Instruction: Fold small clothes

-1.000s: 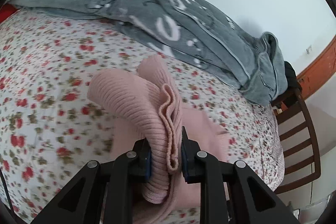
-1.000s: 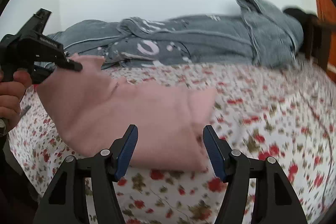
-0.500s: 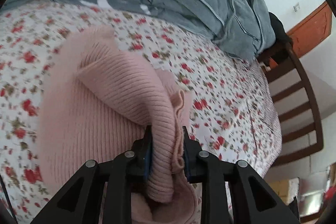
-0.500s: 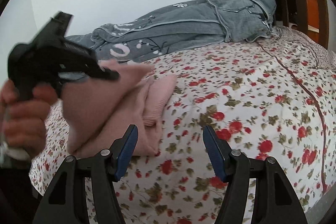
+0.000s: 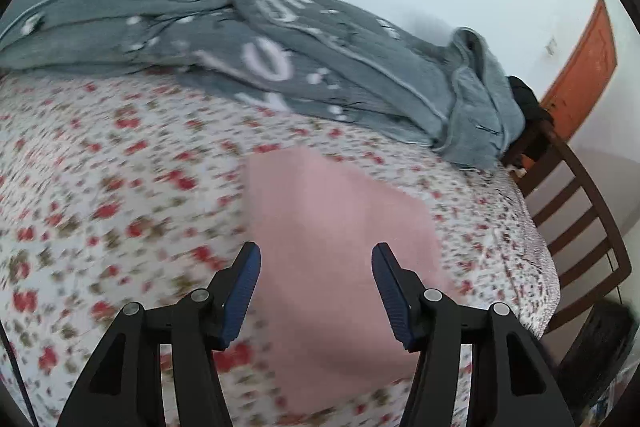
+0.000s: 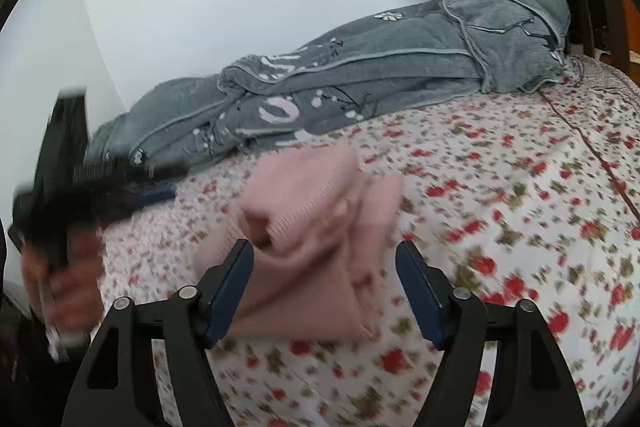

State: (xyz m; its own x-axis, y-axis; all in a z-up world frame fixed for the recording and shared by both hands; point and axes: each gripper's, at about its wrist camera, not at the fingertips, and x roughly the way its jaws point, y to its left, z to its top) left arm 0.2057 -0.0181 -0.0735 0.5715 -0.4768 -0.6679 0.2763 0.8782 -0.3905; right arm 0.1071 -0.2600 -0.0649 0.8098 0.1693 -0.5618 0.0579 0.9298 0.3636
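On the bed the folded knit lies released (both tongs opening, empty), so tidying its loose edge probably comes next.

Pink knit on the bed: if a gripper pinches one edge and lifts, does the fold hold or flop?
Probably flops: the pink knit is soft ribbed fabric lying in loose, bulging layers, so a one-edge lift would likely let them unfold. It looks light for its bulk. Pushed, it would likely bunch on the floral sheet rather than slide. Both grippers are clear of it, jaws opening.
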